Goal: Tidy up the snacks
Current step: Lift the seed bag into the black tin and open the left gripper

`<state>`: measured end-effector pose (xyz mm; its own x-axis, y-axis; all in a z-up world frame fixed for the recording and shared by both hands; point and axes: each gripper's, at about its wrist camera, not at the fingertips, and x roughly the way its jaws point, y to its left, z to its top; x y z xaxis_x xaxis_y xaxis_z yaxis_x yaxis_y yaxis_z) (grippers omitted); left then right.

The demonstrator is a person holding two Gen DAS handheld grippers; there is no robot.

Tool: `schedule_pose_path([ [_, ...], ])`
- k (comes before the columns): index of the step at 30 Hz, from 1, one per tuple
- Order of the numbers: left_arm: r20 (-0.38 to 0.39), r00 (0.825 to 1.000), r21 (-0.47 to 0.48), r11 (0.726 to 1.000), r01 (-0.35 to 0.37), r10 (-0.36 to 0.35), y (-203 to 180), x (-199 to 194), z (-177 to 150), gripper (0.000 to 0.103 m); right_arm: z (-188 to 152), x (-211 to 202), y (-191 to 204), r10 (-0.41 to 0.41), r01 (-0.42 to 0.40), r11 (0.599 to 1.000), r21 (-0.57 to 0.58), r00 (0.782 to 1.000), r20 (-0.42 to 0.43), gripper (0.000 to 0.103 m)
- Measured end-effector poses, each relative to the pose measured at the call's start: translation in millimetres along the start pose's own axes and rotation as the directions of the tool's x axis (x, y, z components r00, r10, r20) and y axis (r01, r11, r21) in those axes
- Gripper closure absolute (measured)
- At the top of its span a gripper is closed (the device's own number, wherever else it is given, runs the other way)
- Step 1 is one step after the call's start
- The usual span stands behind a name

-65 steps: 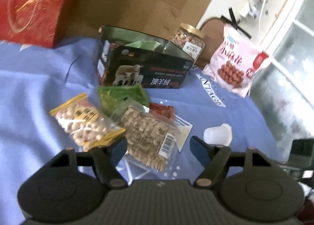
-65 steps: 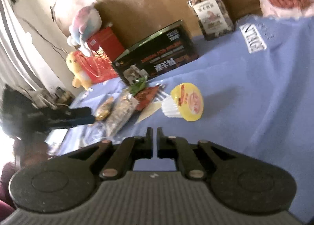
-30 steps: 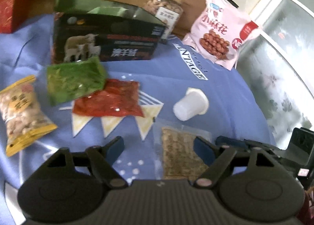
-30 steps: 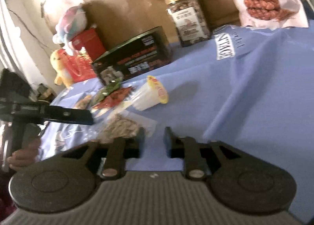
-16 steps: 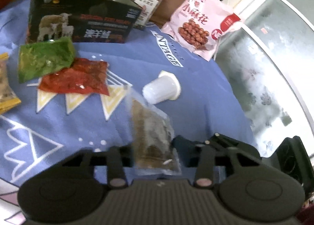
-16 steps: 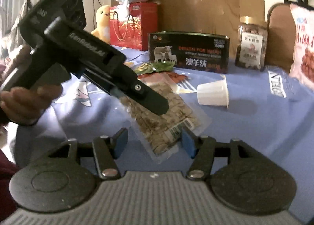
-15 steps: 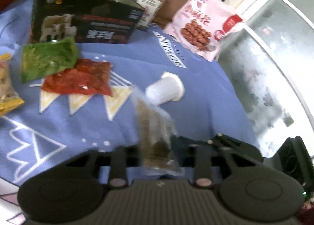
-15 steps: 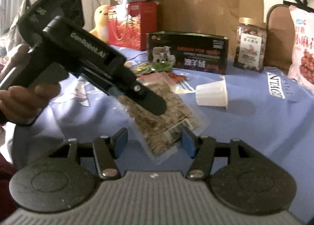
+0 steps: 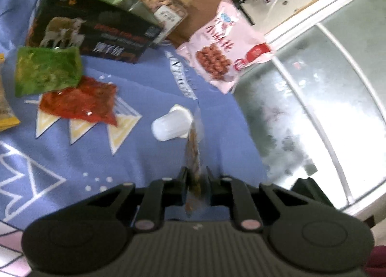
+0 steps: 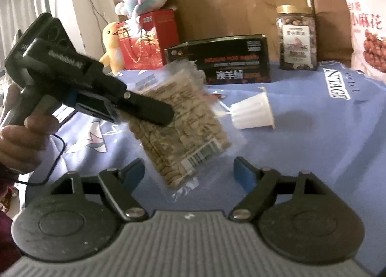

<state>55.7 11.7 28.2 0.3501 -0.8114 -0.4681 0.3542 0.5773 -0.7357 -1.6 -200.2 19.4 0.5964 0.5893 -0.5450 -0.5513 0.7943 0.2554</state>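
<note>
Seed packet [image 10: 178, 117] now lifted higher off blue tablecloth [image 10: 313, 146] than half second ago, edge-on in left wrist view; left gripper [image 9: 196, 178] clenched on it; long axis tilted, barcode end lower, toward right gripper [image 10: 190, 168], jaws spread, holding nothing; white cup [image 10: 253, 114] lies behind

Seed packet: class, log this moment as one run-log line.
left gripper: shut on seed packet, lifted | right gripper: open, empty | white cup: on its side | black box: open
</note>
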Motion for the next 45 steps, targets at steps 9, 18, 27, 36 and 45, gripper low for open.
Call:
schedule_pose_path([
  [9,0.071,0.997,0.065,0.997,-0.036,0.032,-10.5,-20.9,24.8,0.090,24.9,15.7,8.8,-0.020,0.021,0.998,-0.065,0.999,0.025,0.064],
  [18,0.222,0.969,0.062,0.990,-0.123,0.107,4.9,-38.0,114.4,0.084,122.0,47.7,-13.3,-0.037,0.054,0.989,-0.137,0.992,0.119,0.066],
  [27,0.269,0.862,0.025,0.891,-0.453,0.430,38.8,4.5,184.2,0.044,170.9,132.4,-45.1,-0.179,0.189,0.972,-0.138,0.980,0.087,0.054],
  [36,0.344,0.765,0.074,0.796,-0.600,0.545,17.2,-10.0,153.0,0.039,133.6,54.6,-69.9,-0.201,0.201,0.979,0.018,0.970,0.137,0.051],
  [45,0.275,0.854,0.119,0.866,-0.486,0.442,-17.1,-21.1,98.2,0.038,63.7,2.0,-88.5,-0.156,0.131,0.966,0.225,0.983,0.095,0.048],
])
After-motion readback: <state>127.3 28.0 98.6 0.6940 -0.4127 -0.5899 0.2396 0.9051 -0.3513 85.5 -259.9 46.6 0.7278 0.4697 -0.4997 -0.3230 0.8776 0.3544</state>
